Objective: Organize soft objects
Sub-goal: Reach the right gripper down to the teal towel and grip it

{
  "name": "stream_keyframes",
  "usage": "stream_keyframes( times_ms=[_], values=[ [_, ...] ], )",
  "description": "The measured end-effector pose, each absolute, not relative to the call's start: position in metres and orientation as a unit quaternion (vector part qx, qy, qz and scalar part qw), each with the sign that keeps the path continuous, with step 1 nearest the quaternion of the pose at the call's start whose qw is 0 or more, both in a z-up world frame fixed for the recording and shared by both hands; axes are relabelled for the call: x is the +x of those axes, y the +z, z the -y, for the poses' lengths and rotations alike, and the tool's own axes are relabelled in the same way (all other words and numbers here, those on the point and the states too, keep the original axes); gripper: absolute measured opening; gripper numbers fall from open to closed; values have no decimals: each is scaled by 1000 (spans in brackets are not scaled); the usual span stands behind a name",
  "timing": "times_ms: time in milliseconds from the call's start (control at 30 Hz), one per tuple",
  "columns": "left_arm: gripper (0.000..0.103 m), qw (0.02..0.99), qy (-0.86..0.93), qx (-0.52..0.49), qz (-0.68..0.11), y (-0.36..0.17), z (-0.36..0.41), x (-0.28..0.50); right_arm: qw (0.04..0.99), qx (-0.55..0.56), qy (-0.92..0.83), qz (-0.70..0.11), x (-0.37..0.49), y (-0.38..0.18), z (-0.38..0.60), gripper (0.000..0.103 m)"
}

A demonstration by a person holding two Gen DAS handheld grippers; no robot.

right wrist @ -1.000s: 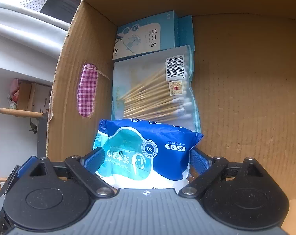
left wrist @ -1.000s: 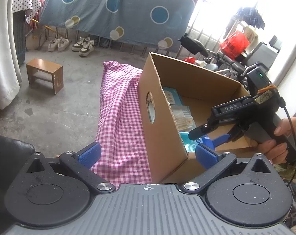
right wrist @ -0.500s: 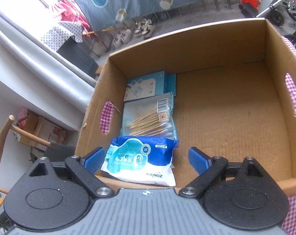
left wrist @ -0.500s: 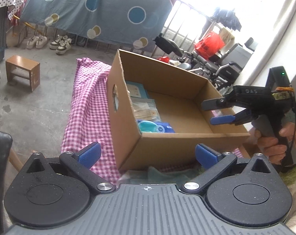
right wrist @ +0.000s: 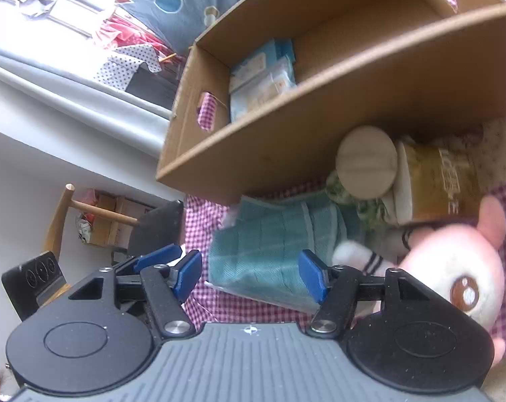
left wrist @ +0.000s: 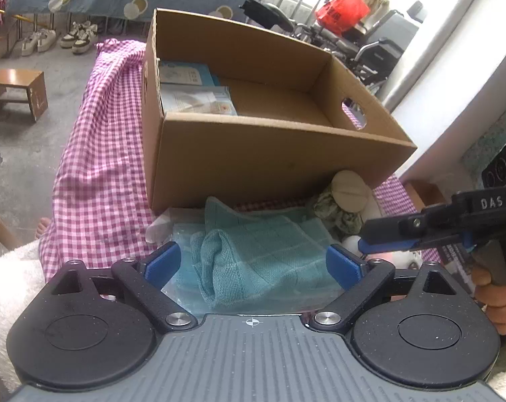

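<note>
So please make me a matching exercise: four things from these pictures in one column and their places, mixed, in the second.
1 teal towel
2 cotton swab bag
3 plush toy
4 wooden stool

a inside the cardboard box
b on the floor
c between the left gripper fingers
d right of the right gripper

Pairs: 1-c, 2-a, 3-d, 4-b

Open room above teal towel

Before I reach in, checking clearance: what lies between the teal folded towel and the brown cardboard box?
Bare pink checked cloth and a white packet edge separate the teal towel from the cardboard box, seen in both wrist views.
</note>
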State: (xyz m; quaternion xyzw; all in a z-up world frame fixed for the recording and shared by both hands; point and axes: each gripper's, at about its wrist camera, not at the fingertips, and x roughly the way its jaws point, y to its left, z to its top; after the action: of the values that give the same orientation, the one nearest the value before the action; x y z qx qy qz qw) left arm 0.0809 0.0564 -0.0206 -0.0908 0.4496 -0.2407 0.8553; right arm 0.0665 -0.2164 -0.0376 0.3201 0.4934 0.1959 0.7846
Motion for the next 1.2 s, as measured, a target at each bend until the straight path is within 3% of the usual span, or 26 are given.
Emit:
stream_keyframes(
  times_ms=[133, 400, 633, 933, 1100, 1200],
  values=[
    [77, 842, -234, -91, -477, -35, -52, 93, 786, 309, 175, -506, 63, -51, 211, 58],
    [67, 818, -255, -93, -507, -54, -44, 113, 821, 214, 141, -511, 71, -47, 195, 58],
    [46, 828, -262, -63, -492, -59, -41, 113, 810, 162, 124, -549, 93, -57, 185, 60],
    [46, 825, -267, -79, -492, -62, -52, 108, 803, 139, 105, -570, 108, -66, 177, 66],
    [47, 825, -269, -74, -492, -61, -52, 110, 803, 149, 94, -569, 109, -73, 181, 75],
    [47, 826, -269, -74, -490, -61, -51, 111, 810, 152, 96, -558, 107, -73, 182, 70]
  ],
)
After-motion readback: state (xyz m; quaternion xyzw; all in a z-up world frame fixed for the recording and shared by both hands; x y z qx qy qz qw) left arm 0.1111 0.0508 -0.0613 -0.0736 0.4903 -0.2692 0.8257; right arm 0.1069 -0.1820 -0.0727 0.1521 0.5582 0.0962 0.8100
